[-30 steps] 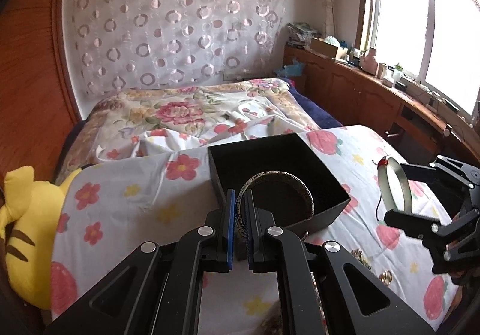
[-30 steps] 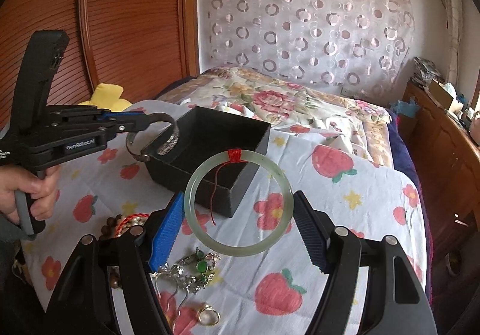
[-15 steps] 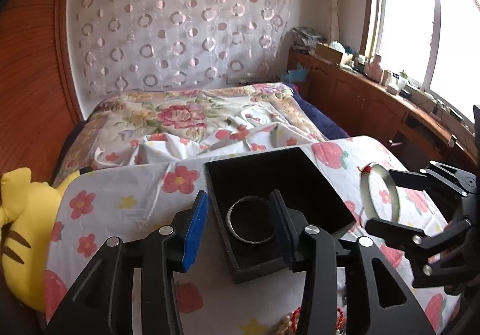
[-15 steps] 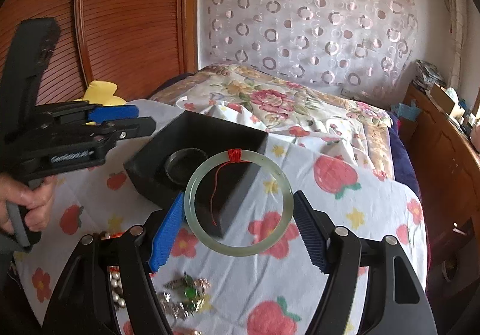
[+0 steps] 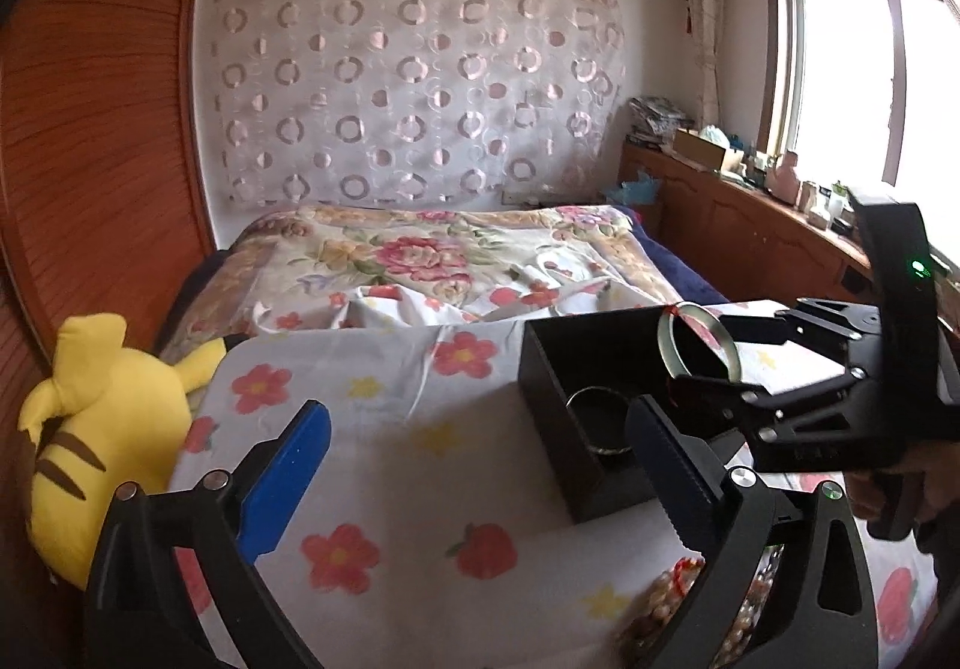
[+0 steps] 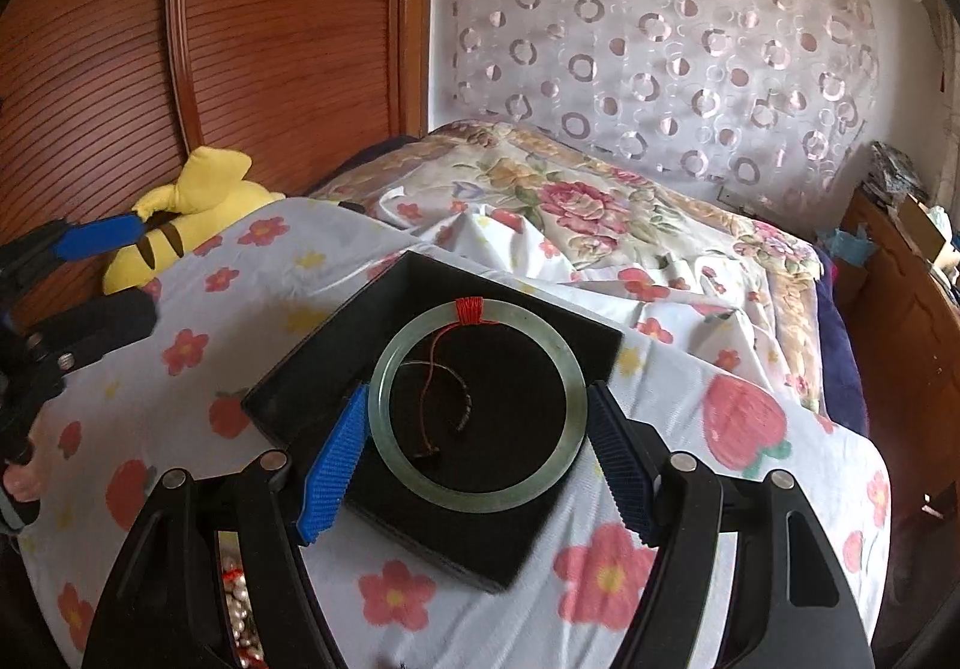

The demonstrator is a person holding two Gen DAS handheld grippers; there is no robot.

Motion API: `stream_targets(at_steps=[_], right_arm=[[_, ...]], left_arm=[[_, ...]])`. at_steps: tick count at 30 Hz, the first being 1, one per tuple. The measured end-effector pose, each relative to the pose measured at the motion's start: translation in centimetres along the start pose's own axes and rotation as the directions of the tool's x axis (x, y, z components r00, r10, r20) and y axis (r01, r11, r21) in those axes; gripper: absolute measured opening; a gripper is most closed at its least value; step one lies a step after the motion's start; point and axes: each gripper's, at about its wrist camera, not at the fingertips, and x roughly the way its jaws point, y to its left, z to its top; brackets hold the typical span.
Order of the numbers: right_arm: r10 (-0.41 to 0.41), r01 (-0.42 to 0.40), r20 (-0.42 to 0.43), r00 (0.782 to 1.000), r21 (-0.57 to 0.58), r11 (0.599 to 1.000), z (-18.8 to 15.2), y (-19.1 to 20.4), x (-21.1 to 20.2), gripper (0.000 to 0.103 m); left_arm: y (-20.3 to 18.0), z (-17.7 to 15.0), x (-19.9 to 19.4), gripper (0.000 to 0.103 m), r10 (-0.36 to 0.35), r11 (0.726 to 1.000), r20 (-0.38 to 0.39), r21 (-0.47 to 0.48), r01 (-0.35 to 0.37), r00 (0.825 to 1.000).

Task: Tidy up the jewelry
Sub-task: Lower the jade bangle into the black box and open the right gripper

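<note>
Far left: yellow striped plush toy (image 5: 90, 429) against the wood panel wall. Left gripper (image 5: 474, 465) w/ blue pads spread wide, nothing btwn them, over the floral-print white cloth (image 5: 390, 429) on the desk. Open black square jewelry box (image 5: 576, 417) sits on the cloth; thin silver metal bangle (image 5: 600, 423) lies flat inside. Right gripper (image 6: 477, 453) is above the box, pads pressed on both sides of a pale green jade bangle w/ red thread knot (image 6: 477, 405), held over the box opening. Pile of pearl & wooden beads (image 5: 678, 603) on cloth near the bottom, just beside the box. Bed w/ rose-print quilt (image 6: 600, 201) behind.
</note>
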Motion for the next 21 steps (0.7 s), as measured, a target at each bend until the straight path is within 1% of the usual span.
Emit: stream_targets(at_steps=[2, 6, 7, 8, 9, 13, 16, 18, 19, 21], right_arm=[[0.001, -0.001, -0.014, 1.0, -0.008, 1.0, 0.4, 0.3, 0.6, 0.075], [-0.003, 0.003, -0.026, 1.0, -0.02, 1.0, 0.5, 0.8, 1.0, 0.075], [-0.004, 0.004, -0.021, 1.0, -0.021, 1.0, 0.4, 0.8, 0.9, 0.077], [-0.004, 0.004, -0.012, 1.0, -0.019, 1.0, 0.5, 0.9, 0.7, 0.083], [-0.003, 0.003, -0.006, 1.0, -0.015, 1.0, 0.5, 0.8, 0.5, 0.086], [-0.006, 0.006, 0.008, 1.0, 0.005, 1.0, 0.7, 0.3, -0.3, 0.086], [-0.004, 0.004, 0.018, 1.0, 0.009, 1.0, 0.1, 0.2, -1.9, 0.086], [0.0, 0.0, 0.026, 1.0, 0.008, 1.0, -1.0, 0.1, -3.6, 0.079], [0.005, -0.006, 0.025, 1.0, 0.011, 1.0, -1.6, 0.0, -4.3, 0.077], [0.024, -0.024, 0.016, 1.0, 0.011, 1.0, -3.6, 0.0, -6.0, 0.069]], left_arm=[[0.3, -0.7, -0.4, 0.095, -0.001, 1.0, 0.002, 0.003, 0.001, 1.0], [0.9, -2.5, -1.4, 0.095, -0.013, 1.0, -0.019, -0.008, 0.012, 1.0], [1.0, -2.9, -1.6, 0.095, -0.018, 1.0, -0.026, -0.013, 0.017, 1.0], [1.0, -3.2, -1.7, 0.095, -0.022, 1.0, -0.032, -0.016, 0.022, 0.999], [1.0, -3.6, -1.9, 0.095, -0.028, 1.0, -0.042, -0.016, 0.027, 0.999], [0.3, -4.5, -2.7, 0.095, -0.041, 0.999, -0.057, -0.009, 0.04, 0.998], [-0.6, -5.0, -3.5, 0.095, -0.057, 0.998, -0.056, 0.007, 0.058, 0.997], [-1.4, -5.4, -4.2, 0.095, -0.079, 0.997, -0.057, 0.022, 0.08, 0.995], [-1.9, -5.7, -4.5, 0.095, -0.088, 0.996, -0.061, 0.028, 0.09, 0.994], [-2.5, -6.3, -4.8, 0.095, -0.104, 0.993, -0.071, 0.039, 0.107, 0.992]])
